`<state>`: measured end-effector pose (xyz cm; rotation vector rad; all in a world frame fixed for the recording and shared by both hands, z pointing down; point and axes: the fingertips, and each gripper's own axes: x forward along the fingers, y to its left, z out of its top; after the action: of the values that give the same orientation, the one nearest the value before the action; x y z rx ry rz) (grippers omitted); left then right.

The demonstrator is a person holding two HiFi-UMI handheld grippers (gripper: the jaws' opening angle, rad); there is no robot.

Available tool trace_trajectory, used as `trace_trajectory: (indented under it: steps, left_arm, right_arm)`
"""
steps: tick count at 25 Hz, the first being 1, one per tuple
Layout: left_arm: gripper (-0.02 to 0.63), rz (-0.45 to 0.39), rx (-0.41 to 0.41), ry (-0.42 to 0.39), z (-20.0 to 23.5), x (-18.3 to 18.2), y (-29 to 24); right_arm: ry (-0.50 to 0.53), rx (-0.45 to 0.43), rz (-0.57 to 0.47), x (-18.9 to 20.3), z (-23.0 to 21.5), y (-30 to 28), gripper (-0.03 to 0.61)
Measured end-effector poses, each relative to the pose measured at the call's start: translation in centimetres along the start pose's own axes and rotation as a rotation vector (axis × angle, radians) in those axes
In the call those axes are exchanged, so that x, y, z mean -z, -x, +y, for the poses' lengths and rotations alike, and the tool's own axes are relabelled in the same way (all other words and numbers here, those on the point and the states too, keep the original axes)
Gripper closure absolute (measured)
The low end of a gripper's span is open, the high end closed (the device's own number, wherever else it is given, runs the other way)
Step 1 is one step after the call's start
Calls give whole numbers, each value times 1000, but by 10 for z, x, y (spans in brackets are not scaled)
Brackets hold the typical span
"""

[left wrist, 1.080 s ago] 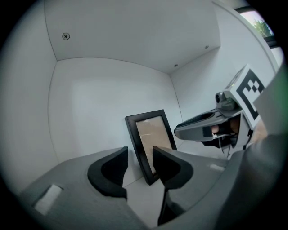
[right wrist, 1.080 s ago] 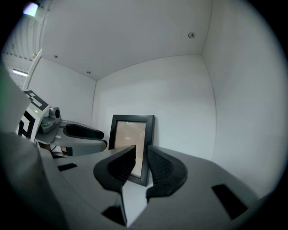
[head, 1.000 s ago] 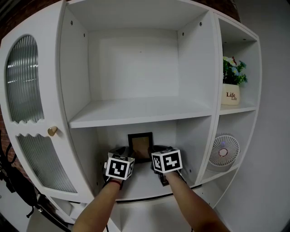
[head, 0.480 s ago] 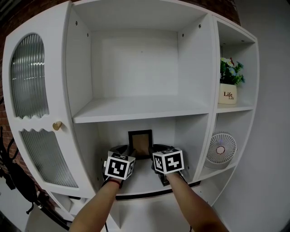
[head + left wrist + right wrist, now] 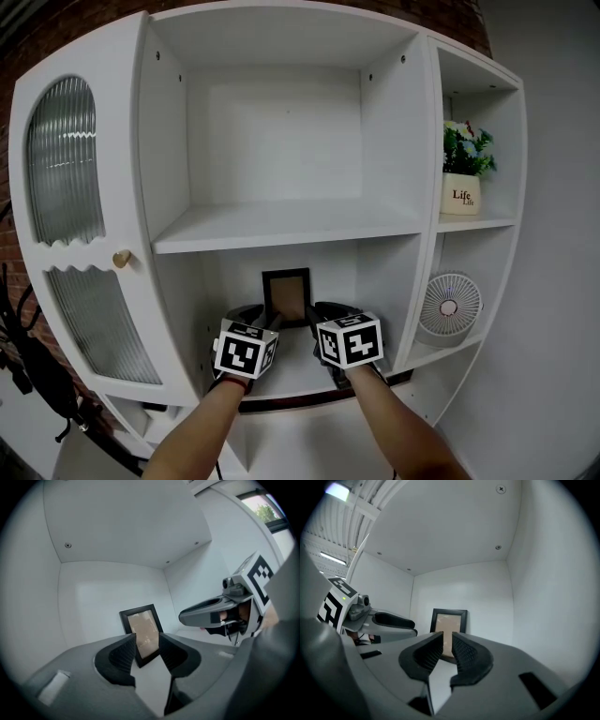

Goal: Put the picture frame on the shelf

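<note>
Left gripper (image 5: 147, 643) and right gripper (image 5: 447, 645), apparently empty, before one picture frame (image 5: 287, 296)

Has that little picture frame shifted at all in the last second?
No. The picture frame stays put, standing centred below the middle shelf board; only the camera view shifted.

Ahead stands the picture frame (image 5: 287, 296); shelf above (image 5: 281, 228) seemingly open.

All views (two nearer) face the picture frame (image 5: 286, 296).
</note>
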<state>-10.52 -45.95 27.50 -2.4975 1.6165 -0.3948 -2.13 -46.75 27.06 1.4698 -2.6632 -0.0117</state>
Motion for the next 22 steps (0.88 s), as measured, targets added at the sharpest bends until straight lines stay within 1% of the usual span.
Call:
trace_trajectory:
  steps: [8,11,15,22]
  left_arm:
    - [459,-32,21,18,-16,-6,11]
    - [467,-48,17,24,-19,-8,17]
    - [506,-59,8,20,-23,-8,24]
    - [558,-78,14,9,-35,-10,39]
  right_arm:
    - [18,-10,-28,-2,7,17,520]
    - [23,-14,-50,-5,11,25,531]
    - [26,-32,-64,-6,18,34,541]
    - [39,-63,-84,-7,30,52,551]
